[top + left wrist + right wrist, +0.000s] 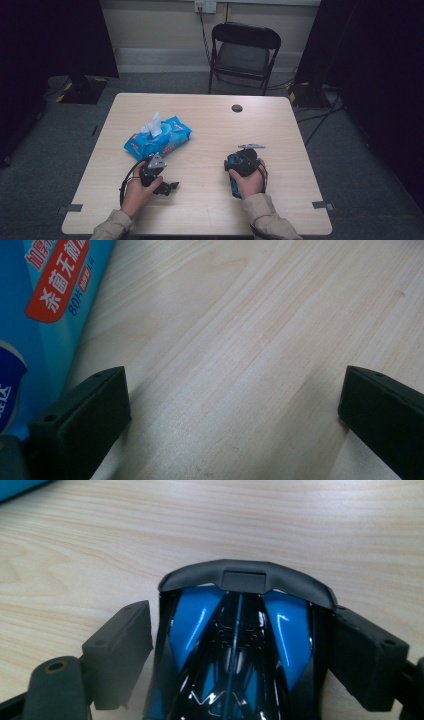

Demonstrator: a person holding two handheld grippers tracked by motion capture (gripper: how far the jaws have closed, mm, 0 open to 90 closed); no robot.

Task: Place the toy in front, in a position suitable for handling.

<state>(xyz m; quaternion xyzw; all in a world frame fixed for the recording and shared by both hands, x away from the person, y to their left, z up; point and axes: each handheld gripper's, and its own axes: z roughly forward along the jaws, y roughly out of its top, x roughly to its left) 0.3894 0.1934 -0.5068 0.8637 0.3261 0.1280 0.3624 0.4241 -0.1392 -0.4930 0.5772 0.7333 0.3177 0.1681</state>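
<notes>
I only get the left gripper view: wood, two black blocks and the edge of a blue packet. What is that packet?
Observer: A wipes pack, with a white wipe sticking up from its top.
Operator: What's happening on the other side?
Observer: The right tool is closed around a blue and black toy car, one jaw on each flank.
Operator: Anything farther back?
Observer: A black folding chair stands by the wall.
</notes>
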